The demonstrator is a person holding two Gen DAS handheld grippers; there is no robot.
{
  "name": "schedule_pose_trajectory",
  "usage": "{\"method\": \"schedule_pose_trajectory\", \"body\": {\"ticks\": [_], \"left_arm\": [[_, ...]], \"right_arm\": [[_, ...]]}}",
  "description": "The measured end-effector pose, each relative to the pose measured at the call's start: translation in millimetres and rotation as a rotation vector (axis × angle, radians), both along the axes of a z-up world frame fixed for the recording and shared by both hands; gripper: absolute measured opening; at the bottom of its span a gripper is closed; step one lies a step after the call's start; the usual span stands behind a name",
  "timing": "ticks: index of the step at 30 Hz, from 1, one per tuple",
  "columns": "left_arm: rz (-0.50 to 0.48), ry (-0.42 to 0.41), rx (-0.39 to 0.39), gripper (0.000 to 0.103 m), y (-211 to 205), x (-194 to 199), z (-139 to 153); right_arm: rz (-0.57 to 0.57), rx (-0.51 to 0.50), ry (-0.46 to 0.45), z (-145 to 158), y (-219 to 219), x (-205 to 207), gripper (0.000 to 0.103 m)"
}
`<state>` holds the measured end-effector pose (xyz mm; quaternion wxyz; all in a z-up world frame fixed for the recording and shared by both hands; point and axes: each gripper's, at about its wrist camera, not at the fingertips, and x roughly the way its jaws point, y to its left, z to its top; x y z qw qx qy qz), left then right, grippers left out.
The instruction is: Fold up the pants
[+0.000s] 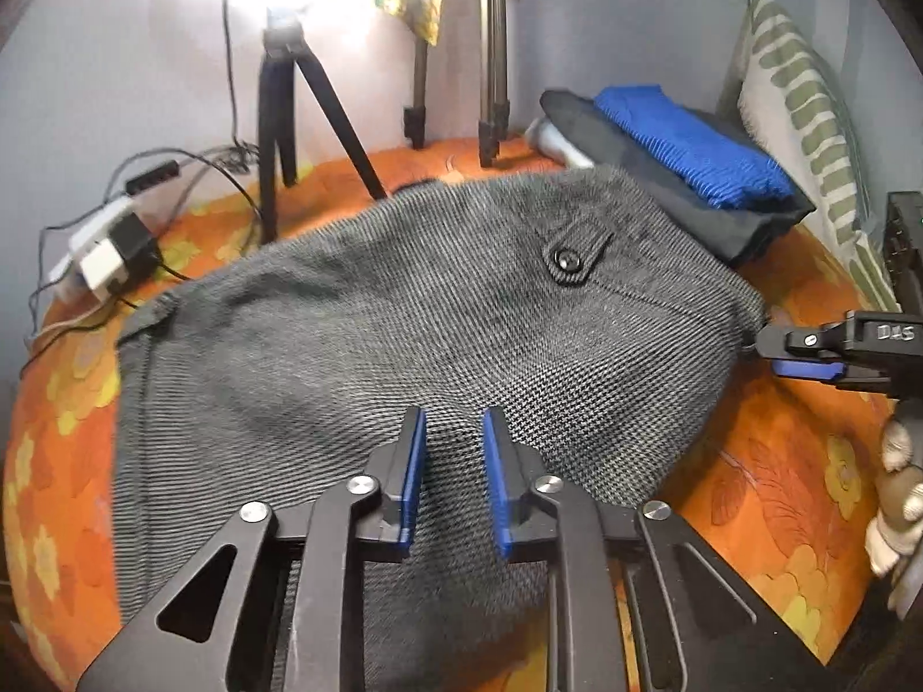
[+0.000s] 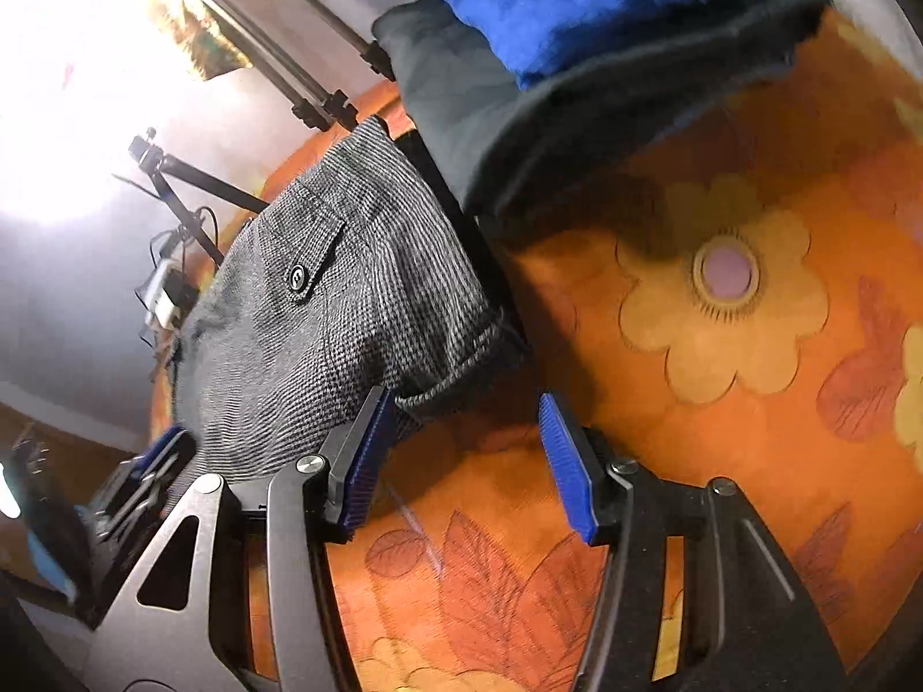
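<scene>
Grey checked pants (image 1: 357, 346) lie folded on the orange flowered bedspread (image 1: 767, 490), a buttoned pocket flap (image 1: 571, 256) facing up. My left gripper (image 1: 454, 432) hovers over the near edge of the pants, jaws open a little, nothing between them. My right gripper (image 2: 461, 403) is open and empty over the bedspread (image 2: 721, 403), its left finger (image 2: 369, 432) beside the pants' corner (image 2: 438, 392). It also shows in the left wrist view (image 1: 807, 354) at the pants' right edge. The pants also show in the right wrist view (image 2: 346, 311).
A stack of folded dark clothes (image 1: 692, 196) with a blue knit (image 1: 692, 144) on top lies at the back right, beside a striped pillow (image 1: 807, 115). Tripod legs (image 1: 311, 115), cables and chargers (image 1: 109, 254) stand at the back left by the wall.
</scene>
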<state>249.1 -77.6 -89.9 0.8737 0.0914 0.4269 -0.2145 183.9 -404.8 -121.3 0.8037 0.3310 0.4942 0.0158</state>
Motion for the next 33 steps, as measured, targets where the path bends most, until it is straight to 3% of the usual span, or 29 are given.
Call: {"method": "schedule_pose_trajectory", "body": {"ticks": [5,9,11,17,21,25,29,33], "left_arm": [[0.008,0.057,0.019,0.016,-5.2,4.2,-27.9],[-0.004,0.038,0.032,0.016,-4.9,-0.2,-24.9],[0.005,0.039,0.01,0.016,-2.5,-1.5,-20.1],[-0.027,-0.001,-0.034,0.016,-16.9,-0.4,-1.5],[-0.083,0.015,-0.017,0.016,-41.7,0.5,-12.3],[-0.09,0.023,-0.015,0.014,-45.5,2.4,-22.0],[-0.003,-0.011,-0.09,0.014,-26.5,25.9,1.8],[0.09,-0.026,-0.142,0.014,-23.6,63.7,14.9]], "right_arm": [[-0.001,0.013,-0.006,-6.3,3.3,8.2,0.06],[-0.019,0.075,-0.004,-13.8,6.0,14.5,0.063],[-0.021,0.076,-0.021,-12.0,9.2,18.1,0.07],[-0.039,0.053,-0.047,-11.9,18.4,32.9,0.071],[-0.046,0.026,-0.061,-11.0,24.0,39.6,0.072],[0.003,-0.061,-0.077,-5.3,36.5,43.8,0.057],[0.031,-0.118,-0.079,0.3,37.9,44.8,0.043],[0.036,-0.125,-0.078,3.2,37.9,43.8,0.041]]}}
